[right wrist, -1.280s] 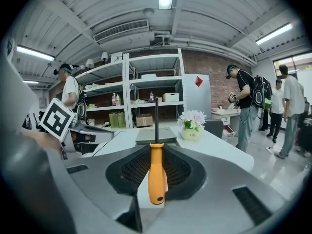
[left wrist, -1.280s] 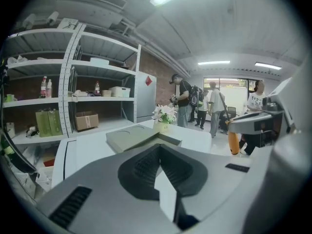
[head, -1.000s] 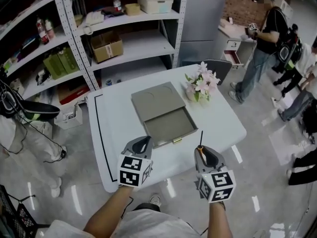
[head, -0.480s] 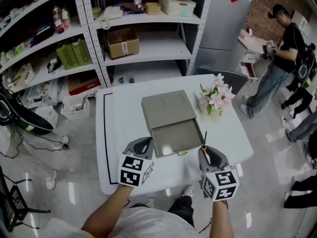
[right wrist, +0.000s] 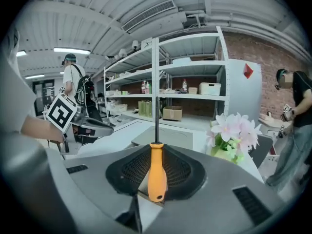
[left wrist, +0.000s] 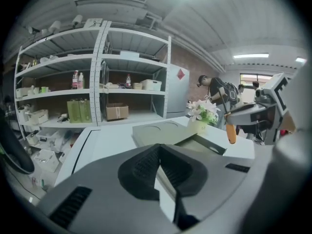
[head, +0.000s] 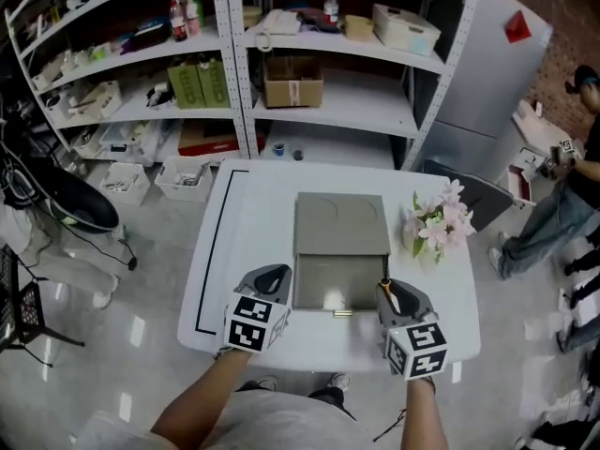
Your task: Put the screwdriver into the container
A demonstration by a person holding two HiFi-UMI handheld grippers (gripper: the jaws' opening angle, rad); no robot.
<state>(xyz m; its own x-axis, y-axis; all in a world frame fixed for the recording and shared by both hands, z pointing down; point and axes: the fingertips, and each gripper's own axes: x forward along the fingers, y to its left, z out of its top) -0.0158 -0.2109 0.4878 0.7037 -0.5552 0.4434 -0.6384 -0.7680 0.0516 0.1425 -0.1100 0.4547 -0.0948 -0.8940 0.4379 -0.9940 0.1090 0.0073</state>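
A grey container [head: 341, 223] lies in the middle of the white table [head: 244, 242], its lid slid back and its tray [head: 319, 289] open toward me. My right gripper [head: 394, 293] hovers at the tray's front right corner, shut on the orange handle of the screwdriver [right wrist: 157, 172]. The black shaft points forward out of the right gripper [right wrist: 156, 147] toward the container [right wrist: 170, 136]. My left gripper [head: 267, 281] hangs at the tray's front left corner, shut with nothing in it. The left gripper view shows the left gripper [left wrist: 160, 150], the open tray [left wrist: 202, 144] and the screwdriver's handle [left wrist: 231, 133].
A pot of pink flowers [head: 439, 223] stands right of the container. Metal shelves [head: 319, 73] with boxes and bottles rise behind the table. A person [head: 572, 176] stands at the far right. A brass knob [head: 343, 313] marks the tray's front edge.
The head view has swung, so the table and container now sit square in the middle. Both grippers keep their places near the tray's front, and the screwdriver stays in the right one.
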